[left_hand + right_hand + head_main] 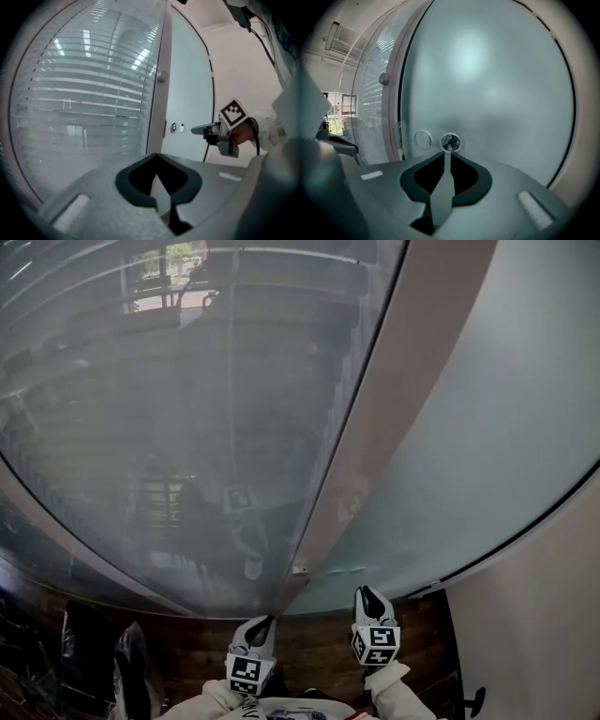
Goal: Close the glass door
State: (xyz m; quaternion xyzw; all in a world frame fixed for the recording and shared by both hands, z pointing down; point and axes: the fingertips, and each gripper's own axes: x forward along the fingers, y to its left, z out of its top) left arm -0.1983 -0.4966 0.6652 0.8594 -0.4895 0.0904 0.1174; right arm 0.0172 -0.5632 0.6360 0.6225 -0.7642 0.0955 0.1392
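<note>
The frosted glass door (487,409) fills the right half of the head view, beside a pinkish upright frame (375,418) and a pane with blinds (169,427). Two round fittings (450,142) sit on the frosted door near its left edge, and they also show in the left gripper view (173,127). My right gripper (371,596) points at the door low down, its tips (449,152) just under the right-hand fitting; only a narrow slit shows between the jaws and nothing is in it. Whether it touches the glass I cannot tell. My left gripper (261,626) hangs in front of the frame (157,93), jaws together and empty.
A small round knob (162,76) sticks out of the frame higher up. A small latch plate (299,569) sits at the frame's foot. Dark wooden floor (197,652) runs below the glass, with dark bags (89,648) at the left. A pale wall (534,615) closes the right side.
</note>
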